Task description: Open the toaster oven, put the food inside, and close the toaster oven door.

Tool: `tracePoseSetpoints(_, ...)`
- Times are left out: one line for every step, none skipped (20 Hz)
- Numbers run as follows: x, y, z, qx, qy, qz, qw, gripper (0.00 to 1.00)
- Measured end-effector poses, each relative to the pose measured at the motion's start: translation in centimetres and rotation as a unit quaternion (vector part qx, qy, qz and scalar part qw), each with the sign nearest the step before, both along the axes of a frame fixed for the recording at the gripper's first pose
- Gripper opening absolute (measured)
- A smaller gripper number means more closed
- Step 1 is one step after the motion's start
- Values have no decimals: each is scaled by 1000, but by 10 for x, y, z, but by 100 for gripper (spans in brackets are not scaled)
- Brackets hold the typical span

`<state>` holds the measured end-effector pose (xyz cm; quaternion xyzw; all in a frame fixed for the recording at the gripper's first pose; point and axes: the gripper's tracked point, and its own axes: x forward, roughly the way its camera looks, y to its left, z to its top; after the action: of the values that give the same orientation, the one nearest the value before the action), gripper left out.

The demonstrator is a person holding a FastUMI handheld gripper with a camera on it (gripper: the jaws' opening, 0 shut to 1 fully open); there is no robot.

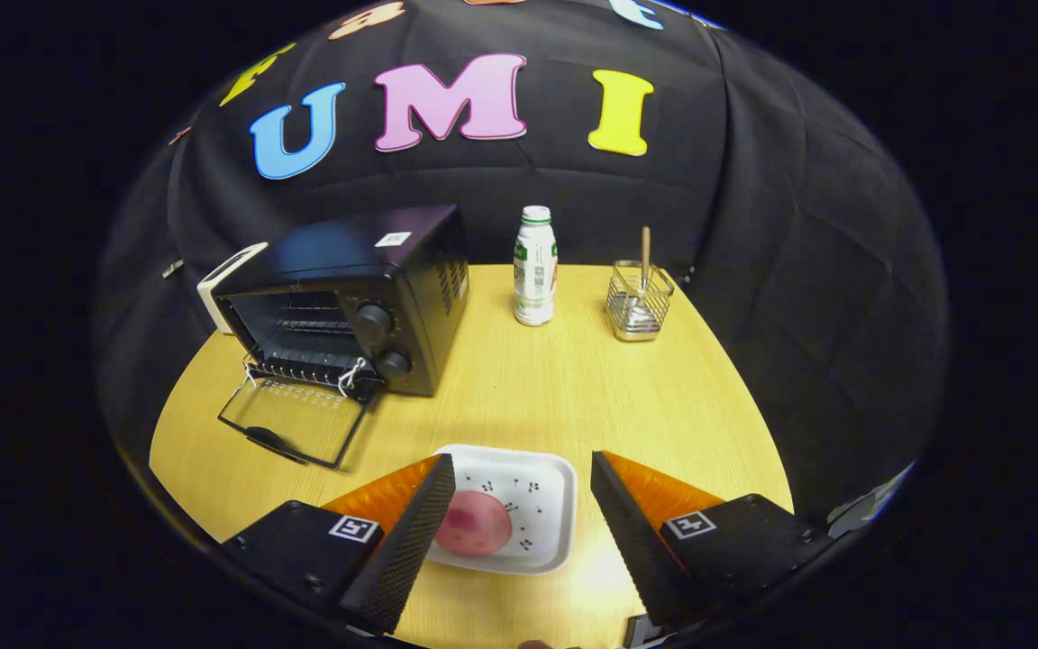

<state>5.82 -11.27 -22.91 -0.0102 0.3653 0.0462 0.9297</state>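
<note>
A black toaster oven (pixel 352 297) stands at the back left of the wooden table, its glass door (pixel 295 424) folded down flat in front of it and the wire rack inside bare. A round pink piece of food (pixel 474 525) lies on a white square plate (pixel 541 491) just ahead of and between my fingers. My gripper (pixel 519 478) is open and hovers above the plate; the left finger covers part of the food's left edge. Nothing is held.
A white bottle with a green label (pixel 534 267) stands behind the oven's right side. A wire basket (pixel 638 302) with a wooden-handled utensil sits at the back right. A white object (pixel 223 275) shows behind the oven's left side.
</note>
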Motion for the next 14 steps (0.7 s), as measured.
tracePoseSetpoints(-2,-13,-9,-1,17,-2,1000,99)
tracePoseSetpoints(-3,-25,-19,-4,33,-5,999,99)
tracePoseSetpoints(-4,-36,-28,-2,47,-6,999,99)
tracePoseSetpoints(-5,-44,-37,-1,60,-7,998,99)
tracePoseSetpoints(-6,-51,-47,-1,74,-6,997,99)
tracePoseSetpoints(-10,-56,-57,0,91,-3,996,100)
tracePoseSetpoints(-12,-59,-66,1,107,-1,994,100)
tracePoseSetpoints(-14,-61,-75,2,122,-1,993,100)
tracePoseSetpoints(-18,-61,-83,5,137,-3,991,100)
tracePoseSetpoints(-22,-58,-90,10,153,-5,988,100)
tracePoseSetpoints(-23,-54,-97,15,170,-6,985,100)
tracePoseSetpoints(-24,-52,-105,16,186,-7,982,100)
tracePoseSetpoints(-26,-50,-113,14,200,-6,980,100)
tracePoseSetpoints(-26,-48,-119,9,215,-5,977,100)
